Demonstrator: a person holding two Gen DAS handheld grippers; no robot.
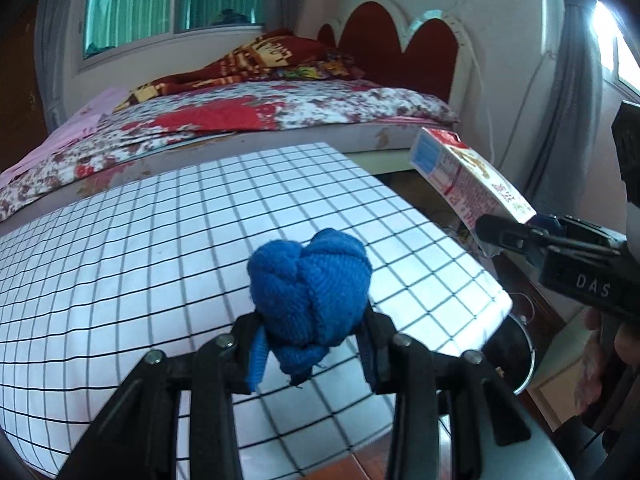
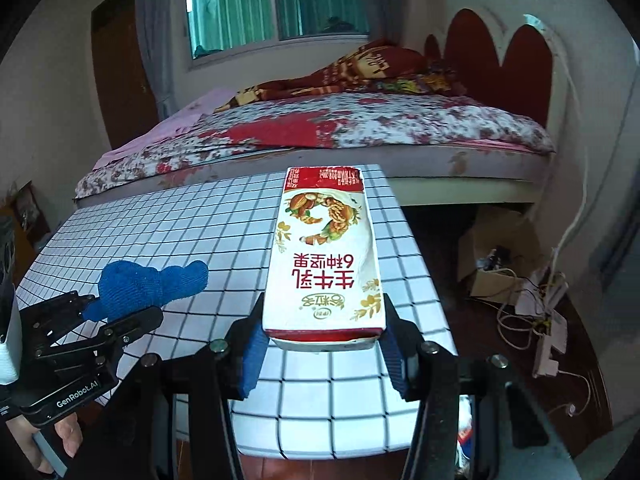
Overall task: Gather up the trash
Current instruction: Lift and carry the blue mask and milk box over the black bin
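**Both hand-held grippers loaded above the checked surface**

The milk carton (image 2: 326, 256) sits clamped by its lower end between the blue pads of the right hand-held gripper (image 2: 324, 344), its length pointing away toward the bed (image 2: 360, 128). It hangs over the far right part of the grid-patterned surface (image 2: 160, 216), printed face up with the lettering upside down to the camera. In the left wrist view the same carton (image 1: 468, 172) shows tilted beyond the surface's right edge, held by the right hand-held gripper (image 1: 520, 236).

Left of the carton, the balled blue cloth (image 1: 310, 292) is squeezed between the fingers of the left hand-held gripper (image 1: 310, 344), above the near part of the surface (image 1: 120, 240). From the right wrist view the cloth (image 2: 148, 286) juts out of the left hand-held gripper (image 2: 120, 312), again left of the carton.

Beyond the carton, the bed carries a red-and-white floral cover and a red heart-shaped headboard (image 2: 500, 52). On the floor to the carton's right lie a cardboard box (image 2: 496, 256) and a power strip (image 2: 548, 344) with tangled cords.
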